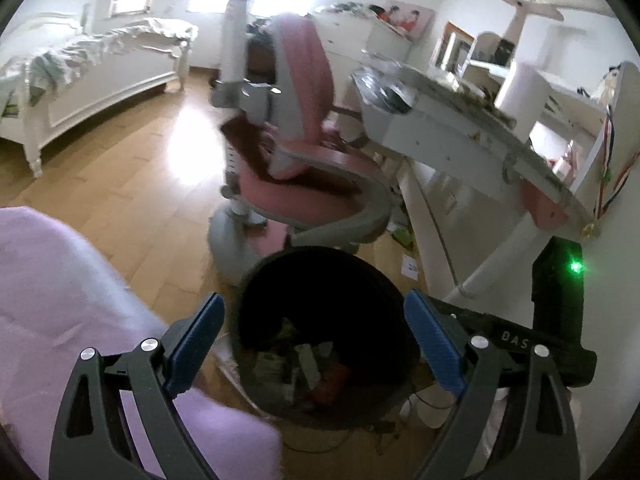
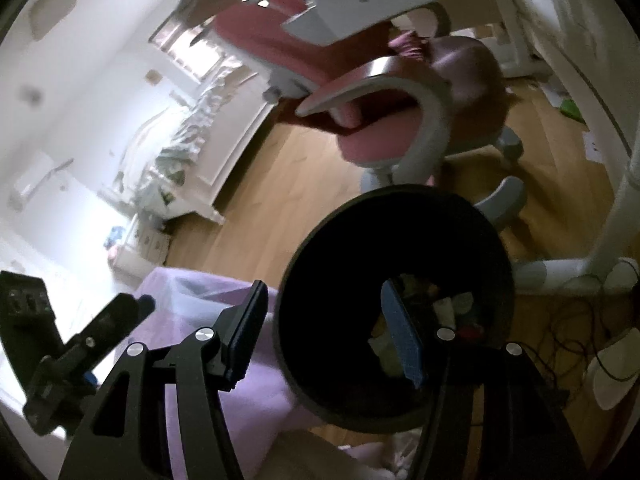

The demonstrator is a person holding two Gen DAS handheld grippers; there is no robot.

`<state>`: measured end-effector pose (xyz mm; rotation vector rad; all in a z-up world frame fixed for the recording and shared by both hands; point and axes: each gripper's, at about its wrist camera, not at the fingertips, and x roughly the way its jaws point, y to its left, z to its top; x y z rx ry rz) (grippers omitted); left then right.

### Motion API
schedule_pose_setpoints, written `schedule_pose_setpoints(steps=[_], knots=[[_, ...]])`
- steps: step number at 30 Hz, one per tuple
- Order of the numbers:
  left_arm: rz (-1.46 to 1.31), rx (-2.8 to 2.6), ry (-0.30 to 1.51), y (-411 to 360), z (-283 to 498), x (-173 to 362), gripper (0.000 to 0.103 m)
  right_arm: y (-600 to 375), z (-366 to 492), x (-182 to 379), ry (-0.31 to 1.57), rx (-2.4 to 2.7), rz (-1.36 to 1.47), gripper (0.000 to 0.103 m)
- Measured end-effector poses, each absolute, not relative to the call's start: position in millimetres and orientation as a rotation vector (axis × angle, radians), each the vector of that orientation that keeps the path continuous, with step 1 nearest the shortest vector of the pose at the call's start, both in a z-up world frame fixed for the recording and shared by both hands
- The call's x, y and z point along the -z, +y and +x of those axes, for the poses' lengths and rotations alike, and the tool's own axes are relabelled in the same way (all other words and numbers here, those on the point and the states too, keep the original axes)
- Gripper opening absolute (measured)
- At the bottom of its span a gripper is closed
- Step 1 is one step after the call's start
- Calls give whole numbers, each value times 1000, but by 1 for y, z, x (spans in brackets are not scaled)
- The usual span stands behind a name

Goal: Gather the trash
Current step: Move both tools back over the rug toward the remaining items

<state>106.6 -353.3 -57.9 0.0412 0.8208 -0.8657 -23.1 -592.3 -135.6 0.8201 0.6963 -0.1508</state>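
A black round waste bin (image 1: 320,332) is seen standing on the wooden floor (image 1: 132,184) between a pale purple bag or sheet (image 1: 60,292) on one side and the white desk leg (image 1: 492,264) on the other, just in front of the pink chair (image 1: 304,152). Mixed litter (image 1: 304,364) — paper and wrappers, as far as can be told — lies at its bottom. The left gripper (image 1: 316,344) is held above the opening with its jaws spread wide and nothing between them. The right gripper (image 2: 324,336) is also released; one blue pad (image 2: 402,340) appears against the bin's mouth, the other outside the wall, so the rim seems straddled, though contact cannot be confirmed.

The bin is judged light and fairly stiff, its smooth wall likely slippery — the rim is the surest place to be pinched. The purple material looks soft and limp, and would best be gathered at an edge
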Motion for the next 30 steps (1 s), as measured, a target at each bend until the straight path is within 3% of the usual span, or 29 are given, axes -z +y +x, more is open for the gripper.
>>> schedule_pose_setpoints(steps=[9,18,22,27,29,30], knots=[[-45,620,776,-222,126,52,90,-512,16,117,754,-4,689,59],[-125,314,841,-86,163,77,89,-417,52,97,801,-176,552,59],[-113,307,912,-70,179,94,65,-371,70,89,825,-257,478,59],[-34,291,902,-63,192,98,49,-328,83,80,845,-321,402,59],[-4,285,894,-58,190,101,37,-310,89,75,850,-342,371,59],[-5,290,893,-55,190,102,37,-301,94,72,853,-354,355,59]])
